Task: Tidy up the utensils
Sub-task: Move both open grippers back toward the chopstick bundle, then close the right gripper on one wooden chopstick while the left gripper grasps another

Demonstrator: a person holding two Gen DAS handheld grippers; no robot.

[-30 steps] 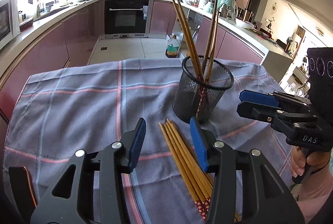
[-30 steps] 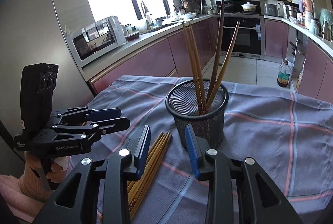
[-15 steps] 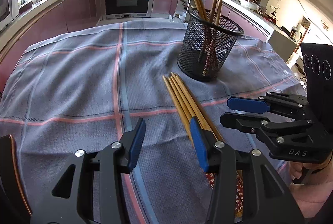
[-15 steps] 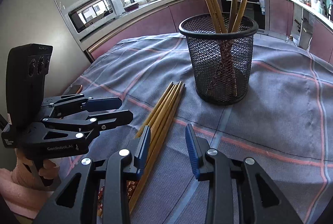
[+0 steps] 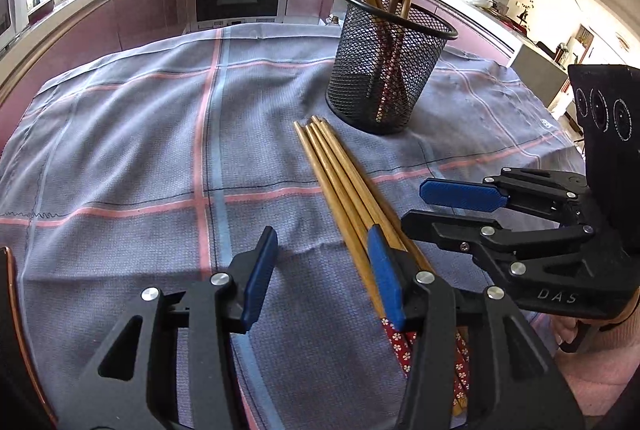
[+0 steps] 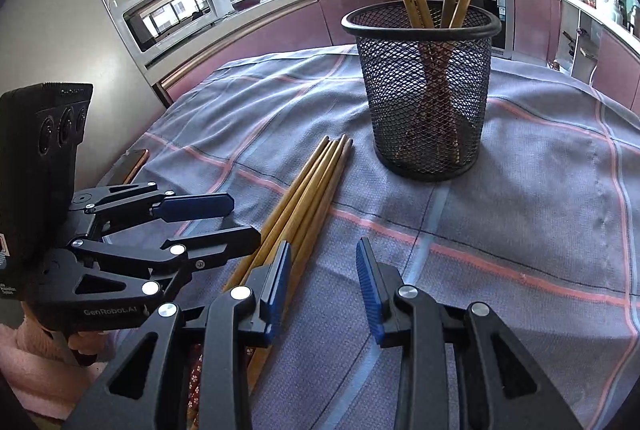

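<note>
Seemingly nearer, the left tool (image 5: 320, 272) hangs half open and empty, the loose chopsticks (image 5: 340, 186) running beneath its right finger toward the mesh cup (image 5: 390, 64). Across, the right tool (image 6: 324, 270) gapes narrower, empty, chopsticks (image 6: 308, 198) under its left finger on the bench cloth (image 6: 540, 198).

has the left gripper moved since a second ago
Yes. The left gripper has come down toward the tablecloth: in the left wrist view the mesh cup and loose chopsticks now loom larger, nearer its fingers.
</note>
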